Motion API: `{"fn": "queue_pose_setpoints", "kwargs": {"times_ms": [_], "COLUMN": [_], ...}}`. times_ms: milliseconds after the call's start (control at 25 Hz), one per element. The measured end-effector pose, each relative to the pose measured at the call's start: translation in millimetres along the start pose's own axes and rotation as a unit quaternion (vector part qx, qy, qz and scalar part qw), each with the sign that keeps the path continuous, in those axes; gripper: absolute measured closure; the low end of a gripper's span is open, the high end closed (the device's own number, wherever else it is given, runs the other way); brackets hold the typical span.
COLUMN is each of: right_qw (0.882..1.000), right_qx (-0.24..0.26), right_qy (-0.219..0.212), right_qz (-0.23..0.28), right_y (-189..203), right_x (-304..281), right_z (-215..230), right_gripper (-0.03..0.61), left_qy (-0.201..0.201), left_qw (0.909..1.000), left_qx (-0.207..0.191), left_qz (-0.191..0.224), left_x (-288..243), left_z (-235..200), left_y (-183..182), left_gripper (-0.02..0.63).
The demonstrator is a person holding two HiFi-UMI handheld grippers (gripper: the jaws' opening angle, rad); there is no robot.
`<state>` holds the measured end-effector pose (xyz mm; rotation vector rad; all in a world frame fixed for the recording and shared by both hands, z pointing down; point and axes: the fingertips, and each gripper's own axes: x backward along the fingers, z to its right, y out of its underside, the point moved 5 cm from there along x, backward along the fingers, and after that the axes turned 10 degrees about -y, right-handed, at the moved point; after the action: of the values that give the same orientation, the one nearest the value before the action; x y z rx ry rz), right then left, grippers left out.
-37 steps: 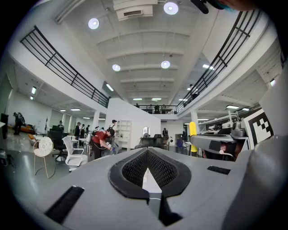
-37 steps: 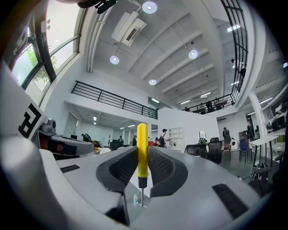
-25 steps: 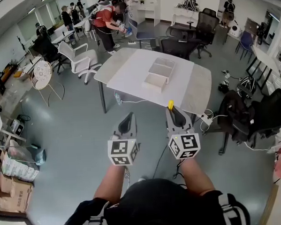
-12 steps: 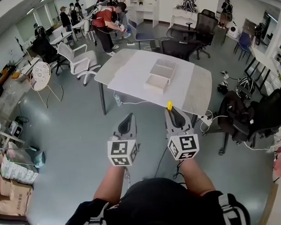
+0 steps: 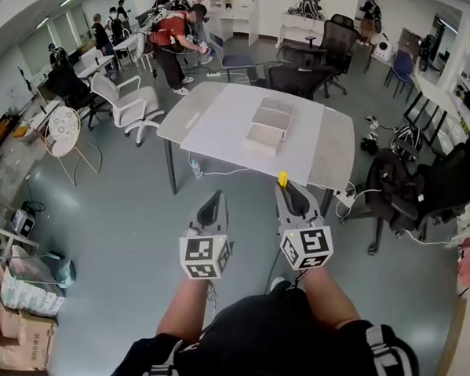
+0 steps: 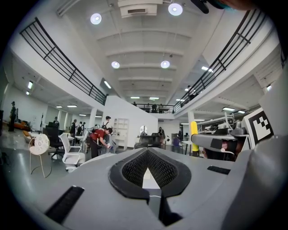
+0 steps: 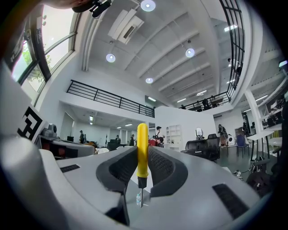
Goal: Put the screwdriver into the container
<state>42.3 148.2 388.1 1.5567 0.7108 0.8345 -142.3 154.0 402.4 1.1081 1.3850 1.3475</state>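
My right gripper (image 5: 286, 187) is shut on a yellow-handled screwdriver (image 7: 142, 155); the handle stands upright between the jaws and its tip (image 5: 283, 177) sticks out past them in the head view. My left gripper (image 5: 214, 205) is shut with nothing between its jaws (image 6: 148, 168). Both grippers hover side by side over the grey floor, short of a white table (image 5: 216, 121). On that table sit two white open containers (image 5: 264, 137), one behind the other (image 5: 273, 112), well ahead of the grippers.
Black office chairs (image 5: 300, 78) stand behind the table, another dark chair (image 5: 424, 189) to its right. A white chair (image 5: 124, 102) and a round side table (image 5: 61, 122) are at left. Cables (image 5: 218, 170) trail under the table. A person in red (image 5: 172, 37) bends over far back.
The view has crept slightly forward toward the table. Both grippers hold the same pose, the screwdriver still in the right one.
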Motion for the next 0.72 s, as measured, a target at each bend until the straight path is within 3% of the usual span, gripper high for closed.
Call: {"fn": "queue_pose_setpoints", "kwargs": {"times_ms": [360,720], "right_qw": [1.000,1.000], "right_qx": [-0.002,0.001], "right_qy": [0.002,-0.006], "right_qz": [0.004,0.012], "right_y": [10,28], "right_x": [-33,-98], "right_z": [21,70], "right_gripper": [0.520,0.520], "left_qy": [-0.004,-0.009], "left_qw": [1.0000,0.9999], "left_qx": [-0.004,-0.010], "left_qz": [0.000,0.004], "left_x": [-36,-117], "left_z": [-14,-24], "left_y": [5,9], "left_gripper": [0.607,0.607]}}
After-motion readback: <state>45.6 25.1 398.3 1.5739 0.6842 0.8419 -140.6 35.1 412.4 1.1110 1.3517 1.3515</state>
